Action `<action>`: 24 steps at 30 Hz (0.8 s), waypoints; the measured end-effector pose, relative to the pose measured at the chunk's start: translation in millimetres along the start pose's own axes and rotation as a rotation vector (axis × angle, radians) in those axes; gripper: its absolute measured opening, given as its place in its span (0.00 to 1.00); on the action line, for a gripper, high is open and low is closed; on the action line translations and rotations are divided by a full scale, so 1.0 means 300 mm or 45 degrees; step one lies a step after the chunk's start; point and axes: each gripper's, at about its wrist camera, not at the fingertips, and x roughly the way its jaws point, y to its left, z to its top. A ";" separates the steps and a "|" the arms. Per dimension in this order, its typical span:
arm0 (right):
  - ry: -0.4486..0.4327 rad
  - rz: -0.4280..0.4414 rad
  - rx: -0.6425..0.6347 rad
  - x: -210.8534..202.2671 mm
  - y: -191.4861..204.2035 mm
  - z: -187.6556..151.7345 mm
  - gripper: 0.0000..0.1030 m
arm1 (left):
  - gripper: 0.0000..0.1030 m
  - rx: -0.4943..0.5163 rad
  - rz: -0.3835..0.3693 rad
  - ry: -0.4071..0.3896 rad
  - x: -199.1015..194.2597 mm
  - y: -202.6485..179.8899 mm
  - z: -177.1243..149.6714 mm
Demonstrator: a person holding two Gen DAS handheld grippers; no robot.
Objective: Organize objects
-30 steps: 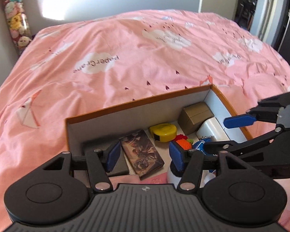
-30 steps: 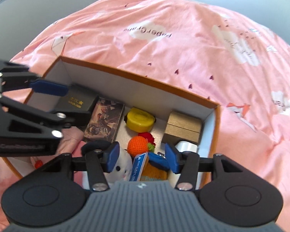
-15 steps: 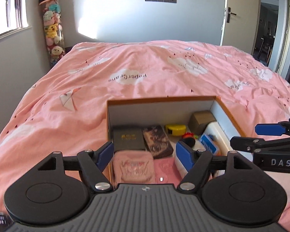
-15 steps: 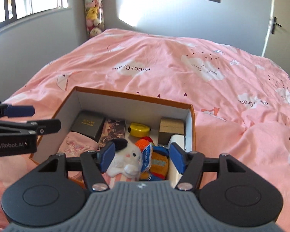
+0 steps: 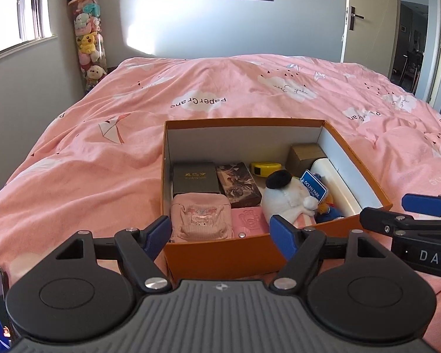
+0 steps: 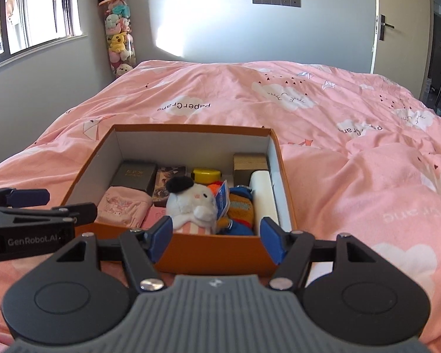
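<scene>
- The left gripper point(image 5: 220, 232) has wide jaws that are spreading a little further, with nothing between them; only the near wall of the orange box point(image 5: 220, 254) lies ahead of its tips.
- The right gripper point(image 6: 216, 239) has wide jaws too and grips nothing; the same box sits just beyond its pads, its near wall spanning the gap.
- Beyond both sets of jaws the box looks full: black case point(image 5: 195, 178) and picture box point(image 5: 238, 184) at the far left, pink pouch point(image 5: 201, 220) nearer, white plush point(image 5: 285, 198) in the middle, yellow tape measure point(image 5: 264, 168), brown carton point(image 5: 304, 154) and white cylinder point(image 5: 336, 182) towards the right wall.
- No loose item shows on the pink duvet point(image 6: 352, 161) around the jaws.
- My reading: packing looks finished or nearly so; what may remain is tidying or a lid, and no lid is in view.
</scene>
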 end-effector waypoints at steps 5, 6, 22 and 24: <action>0.030 0.007 0.036 0.022 -0.017 -0.016 0.66 | 0.85 -0.005 -0.003 0.021 0.004 -0.004 -0.020; 0.033 0.007 0.036 0.024 -0.020 -0.017 0.66 | 0.85 -0.006 -0.006 0.026 0.005 -0.005 -0.023; 0.067 0.007 0.040 0.039 -0.032 -0.024 0.66 | 0.85 0.002 -0.014 0.060 0.026 -0.011 -0.024; 0.072 0.008 0.033 0.040 -0.029 -0.024 0.67 | 0.85 -0.001 -0.011 0.063 0.028 -0.009 -0.024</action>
